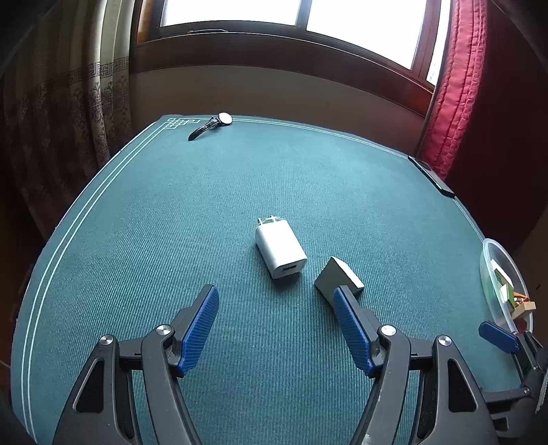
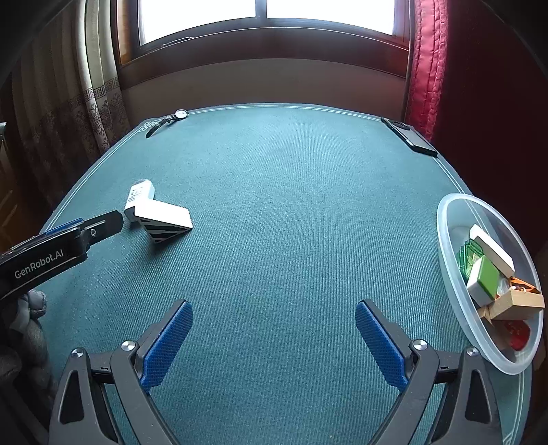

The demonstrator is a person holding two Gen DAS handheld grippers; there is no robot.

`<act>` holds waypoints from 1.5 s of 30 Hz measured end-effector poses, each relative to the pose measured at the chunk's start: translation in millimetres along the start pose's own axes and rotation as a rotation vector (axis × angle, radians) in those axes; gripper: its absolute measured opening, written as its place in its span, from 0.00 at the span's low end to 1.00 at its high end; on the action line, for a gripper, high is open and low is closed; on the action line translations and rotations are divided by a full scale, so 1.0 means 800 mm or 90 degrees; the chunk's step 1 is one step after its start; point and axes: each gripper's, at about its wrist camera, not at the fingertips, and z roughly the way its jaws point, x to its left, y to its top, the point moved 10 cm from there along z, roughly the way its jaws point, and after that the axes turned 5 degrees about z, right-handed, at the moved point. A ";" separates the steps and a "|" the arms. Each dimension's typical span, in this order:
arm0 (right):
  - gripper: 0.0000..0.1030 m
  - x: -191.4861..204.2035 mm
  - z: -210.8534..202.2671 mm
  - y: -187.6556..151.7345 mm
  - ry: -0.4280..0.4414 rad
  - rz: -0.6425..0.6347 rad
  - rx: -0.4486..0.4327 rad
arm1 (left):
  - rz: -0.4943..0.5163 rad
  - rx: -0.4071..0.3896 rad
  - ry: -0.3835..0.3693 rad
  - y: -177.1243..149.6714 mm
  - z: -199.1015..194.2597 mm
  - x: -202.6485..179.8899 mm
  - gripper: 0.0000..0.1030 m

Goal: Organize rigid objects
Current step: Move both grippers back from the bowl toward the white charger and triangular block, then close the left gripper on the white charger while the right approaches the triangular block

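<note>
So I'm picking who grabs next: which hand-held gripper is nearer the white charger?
Left. The left hand-held gripper is open just short of the charger; the right hand-held gripper is open farther off, toward the bowl.

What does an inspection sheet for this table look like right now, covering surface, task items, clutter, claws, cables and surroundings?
Surface: teal ribbed table mat with white border lines.
Job's things: white rectangular plug charger lying flat mid-table; beside it a white wedge-shaped block with black stripes; whether they touch is unclear. Clear round plastic tub at the right edge holds small boxes.
Clutter: dark-strapped wristwatch far left corner; black slim phone far right edge.
Claws: left claw open, near the charger; right claw open, over bare mat.
Cables: nothing seen.
Surroundings: window, patterned beige curtain, red quilted fabric.
</note>
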 end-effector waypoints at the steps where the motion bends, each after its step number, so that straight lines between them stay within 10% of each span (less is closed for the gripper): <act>1: 0.95 0.002 0.002 0.000 0.001 -0.001 0.002 | -0.002 0.000 0.001 0.000 0.000 0.003 0.68; 45: 0.95 0.039 0.046 0.006 0.032 -0.027 0.060 | 0.065 0.031 -0.008 0.032 0.067 0.009 0.68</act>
